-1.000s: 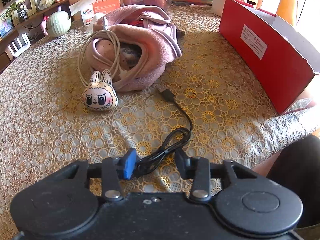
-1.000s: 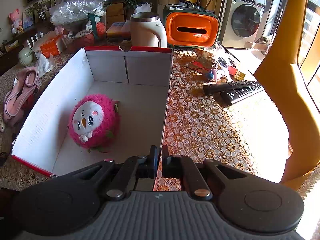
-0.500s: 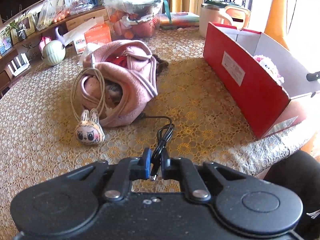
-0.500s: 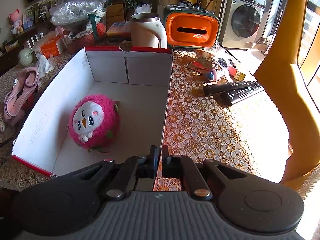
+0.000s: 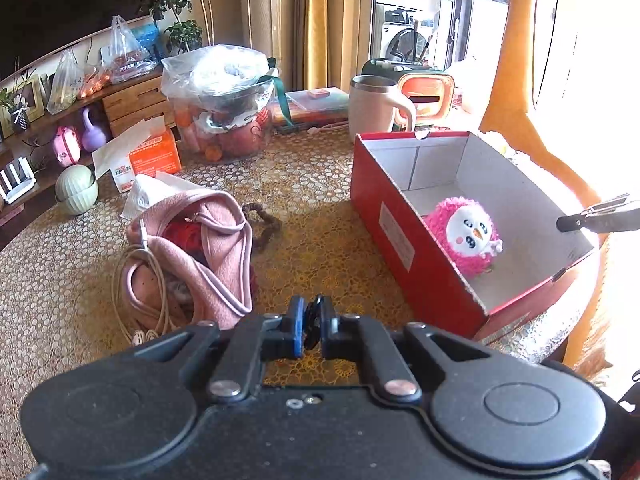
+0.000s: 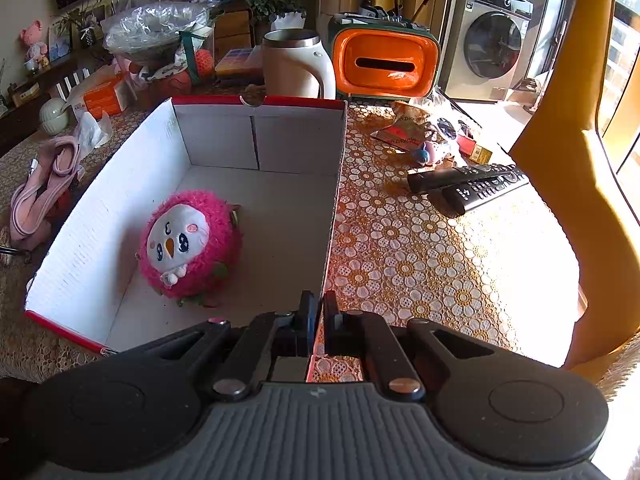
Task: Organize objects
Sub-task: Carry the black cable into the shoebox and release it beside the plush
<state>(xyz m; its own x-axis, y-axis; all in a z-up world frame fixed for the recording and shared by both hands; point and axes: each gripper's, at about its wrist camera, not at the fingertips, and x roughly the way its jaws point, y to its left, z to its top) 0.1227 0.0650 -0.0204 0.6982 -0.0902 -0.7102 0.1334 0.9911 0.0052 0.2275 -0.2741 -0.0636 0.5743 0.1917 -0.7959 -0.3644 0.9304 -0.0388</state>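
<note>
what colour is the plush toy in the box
Hot pink fur with a white face, seen best in the right wrist view: plush toy in the box.

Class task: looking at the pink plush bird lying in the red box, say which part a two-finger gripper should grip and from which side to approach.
Grip the pink plush bird across its round furry body, coming from above: the red box walls block the sides, only the top is open.

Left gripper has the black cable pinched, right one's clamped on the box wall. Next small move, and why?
Probably carry the left gripper rightward over the open red cardboard box, then release. Its pads are shut on the black cable, the box holds only a fluffy pink plush bird with bare floor beside it, and the right gripper is clamped on the box's near wall, steadying it.
</note>
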